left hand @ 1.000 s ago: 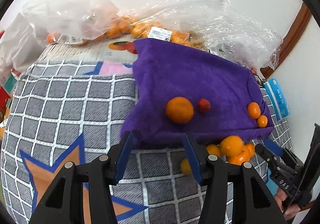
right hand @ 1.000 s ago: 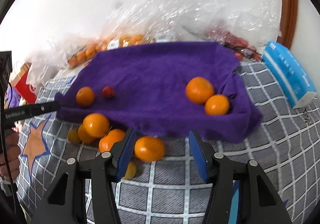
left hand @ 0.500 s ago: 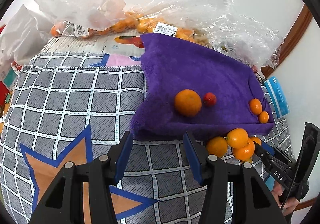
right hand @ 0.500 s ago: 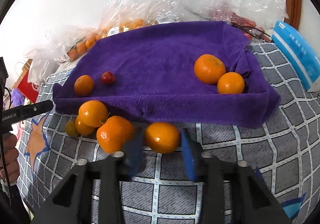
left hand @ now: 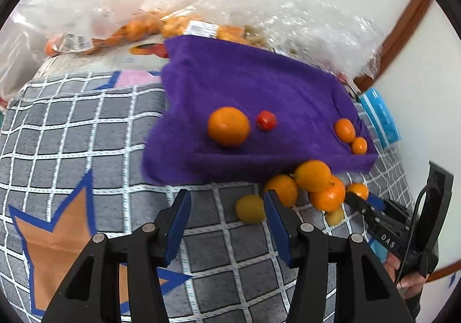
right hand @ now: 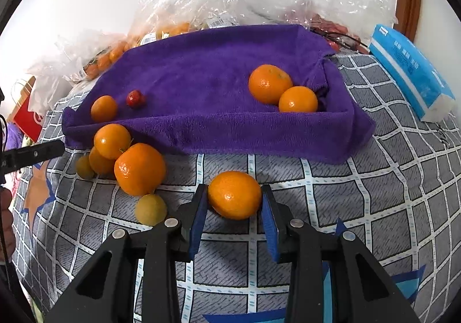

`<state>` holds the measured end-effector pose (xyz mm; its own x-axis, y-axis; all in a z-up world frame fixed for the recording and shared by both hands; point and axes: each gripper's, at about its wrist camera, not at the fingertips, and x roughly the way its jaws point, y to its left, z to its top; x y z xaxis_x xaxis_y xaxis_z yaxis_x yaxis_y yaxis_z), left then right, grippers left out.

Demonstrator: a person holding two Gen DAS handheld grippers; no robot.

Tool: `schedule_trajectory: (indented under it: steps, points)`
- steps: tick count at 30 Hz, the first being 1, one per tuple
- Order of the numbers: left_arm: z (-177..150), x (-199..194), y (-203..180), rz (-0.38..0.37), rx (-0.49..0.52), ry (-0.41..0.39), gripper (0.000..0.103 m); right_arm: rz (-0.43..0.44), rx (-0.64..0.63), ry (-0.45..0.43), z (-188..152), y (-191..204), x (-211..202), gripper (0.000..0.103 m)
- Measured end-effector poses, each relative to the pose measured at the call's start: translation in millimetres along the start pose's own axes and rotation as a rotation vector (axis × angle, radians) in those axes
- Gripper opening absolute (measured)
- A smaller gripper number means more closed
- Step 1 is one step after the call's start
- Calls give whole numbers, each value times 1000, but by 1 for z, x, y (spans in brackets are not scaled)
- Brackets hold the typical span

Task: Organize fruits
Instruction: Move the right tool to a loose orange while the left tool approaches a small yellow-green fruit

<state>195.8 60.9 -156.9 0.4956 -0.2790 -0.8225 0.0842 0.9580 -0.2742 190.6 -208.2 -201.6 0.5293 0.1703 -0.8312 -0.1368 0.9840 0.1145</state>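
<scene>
A purple towel (right hand: 207,92) lies on the checked cloth. On it sit two oranges at the right (right hand: 269,87), one orange (right hand: 103,108) and a small red fruit (right hand: 135,98) at the left. My right gripper (right hand: 234,202) has its blue pads on both sides of a loose orange (right hand: 234,195) in front of the towel, touching it. A pile of oranges (right hand: 139,169) and small yellow fruits (right hand: 151,209) lies to its left. My left gripper (left hand: 227,207) is open and empty over the cloth, with a yellow fruit (left hand: 250,208) just beyond its right finger.
Clear plastic bags with oranges (right hand: 173,29) and red fruit lie behind the towel by the wall. A blue tissue pack (right hand: 409,69) lies at the right. The checked cloth (left hand: 72,136) with an orange star stretches to the left.
My right gripper has moved forward and closed its pads around the loose orange. My left gripper has shifted right, toward the pile of fruit.
</scene>
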Motion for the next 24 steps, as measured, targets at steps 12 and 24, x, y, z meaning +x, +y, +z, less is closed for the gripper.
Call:
schedule_trajectory:
  steps: [12, 24]
  points:
    - [-24, 24, -23, 76, 67, -11, 46, -37, -15, -67, -17, -8, -9, 36]
    - [-40, 29, -40, 171, 196, -142, 34, -43, 6, -93, -18, -9, -9, 36]
